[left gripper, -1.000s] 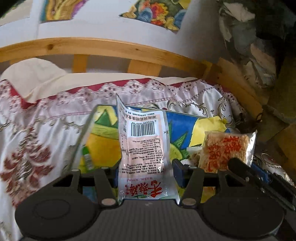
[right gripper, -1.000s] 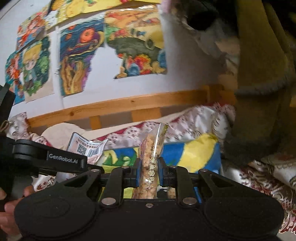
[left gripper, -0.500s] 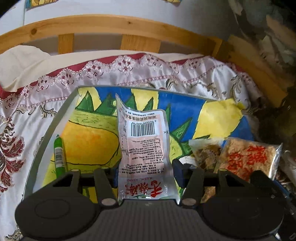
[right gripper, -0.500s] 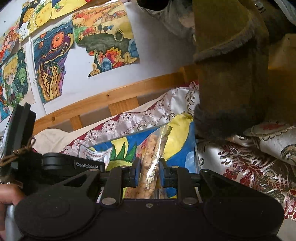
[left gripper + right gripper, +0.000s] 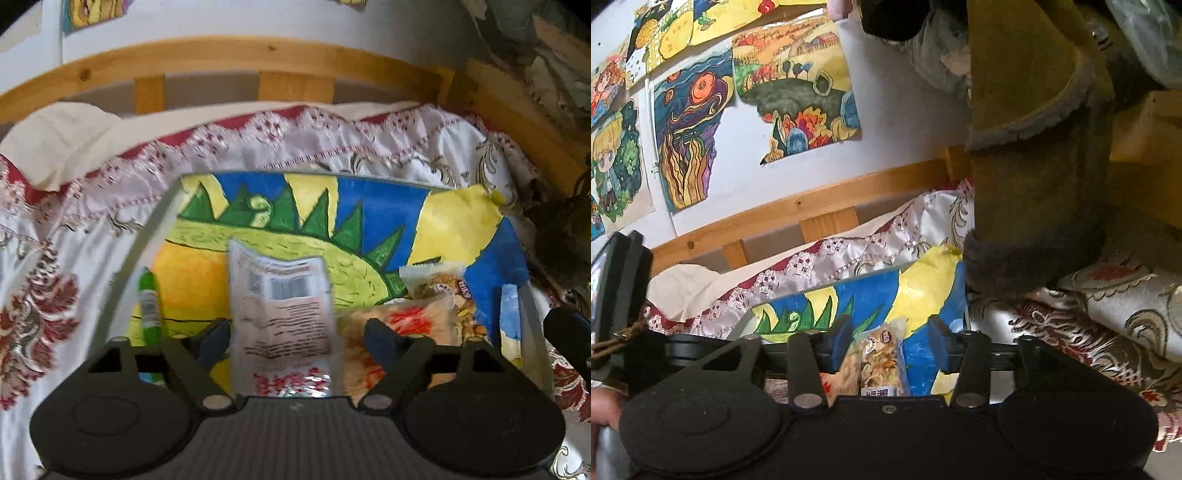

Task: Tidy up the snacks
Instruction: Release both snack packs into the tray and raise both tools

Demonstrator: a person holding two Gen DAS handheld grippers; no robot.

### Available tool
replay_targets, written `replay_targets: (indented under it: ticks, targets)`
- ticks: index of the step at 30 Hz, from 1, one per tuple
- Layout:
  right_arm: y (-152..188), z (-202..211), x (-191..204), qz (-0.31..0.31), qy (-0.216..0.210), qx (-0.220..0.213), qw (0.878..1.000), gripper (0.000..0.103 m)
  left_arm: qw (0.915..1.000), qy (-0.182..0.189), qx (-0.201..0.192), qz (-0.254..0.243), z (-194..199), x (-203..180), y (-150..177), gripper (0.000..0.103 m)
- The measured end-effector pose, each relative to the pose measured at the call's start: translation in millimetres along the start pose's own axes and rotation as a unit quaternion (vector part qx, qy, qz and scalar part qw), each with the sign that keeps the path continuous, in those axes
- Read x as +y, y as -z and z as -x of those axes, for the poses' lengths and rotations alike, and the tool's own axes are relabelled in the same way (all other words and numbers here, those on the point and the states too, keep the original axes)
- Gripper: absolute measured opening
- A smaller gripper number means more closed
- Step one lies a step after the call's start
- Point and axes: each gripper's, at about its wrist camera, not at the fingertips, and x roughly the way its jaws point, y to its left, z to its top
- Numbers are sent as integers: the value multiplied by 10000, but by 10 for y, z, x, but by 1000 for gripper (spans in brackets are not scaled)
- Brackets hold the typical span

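Note:
A shallow tray (image 5: 157, 236) lined with a painted sun picture lies on the bed. My left gripper (image 5: 297, 332) hangs over its near side with jaws opening. A pink-white snack packet (image 5: 280, 306), barcode side up and blurred, sits between the fingers, and neither pad touches it. To its right in the tray lie an orange-printed crisp-rice packet (image 5: 402, 325) and a nut packet (image 5: 439, 288). My right gripper (image 5: 891, 341) is over the tray's right end, jaws opening. The nut packet (image 5: 882, 354) and the rice packet (image 5: 846, 373) lie below its parted fingers, free of the pads.
A green marker (image 5: 149, 306) lies along the tray's left side. A patterned satin bedspread (image 5: 48, 295) surrounds the tray, with a wooden bed rail (image 5: 221, 62) behind. A brown coat (image 5: 1034, 184) hangs close on the right. A hand (image 5: 602, 410) holds the left gripper's body (image 5: 624, 295).
Both grippers have opened. The left one let go of the pink-white packet, which is slipping down. The right one released the rice packet, which now lies beside the nut packet.

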Motion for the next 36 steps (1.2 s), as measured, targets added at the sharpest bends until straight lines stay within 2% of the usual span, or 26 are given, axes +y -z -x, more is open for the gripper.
replay_targets:
  ticks: [4, 6, 10, 12, 15, 19, 23, 30, 36]
  targets:
    - [-40, 174, 80, 148, -22, -142, 9998, 71, 9997, -116, -218, -14, 266, 91, 25, 90]
    - [-58, 302, 138, 215, -62, -234, 9995, 81, 9990, -140, -425, 5, 449, 138, 77, 97]
    - [-79, 590, 270, 395, -96, -439, 9982, 90, 9948, -255, -966, -199, 856, 208, 225, 103]
    - [-89, 724, 326, 434, -123, -527, 9976, 96, 9916, -332, -1210, -324, 1074, 249, 324, 102]
    - [-98, 938, 396, 404, -201, -663, 9968, 101, 9874, -405, -1463, -453, 1381, 308, 473, 102]
    - [-46, 1264, 483, 400, -259, -772, 9959, 102, 9826, -479, -1704, -570, 1755, 398, 699, 103]
    - [88, 1604, 554, 530, -192, -812, 9951, 102, 9810, -469, -1737, -719, 2075, 496, 946, 103]
    - [375, 2183, 670, 688, -199, -683, 9951, 102, 9809, -354, -1866, -417, 2595, 708, 1400, 103]
    - [571, 2623, 729, 690, -104, -632, 9956, 102, 9802, -281, -1920, -392, 2970, 824, 1691, 103]
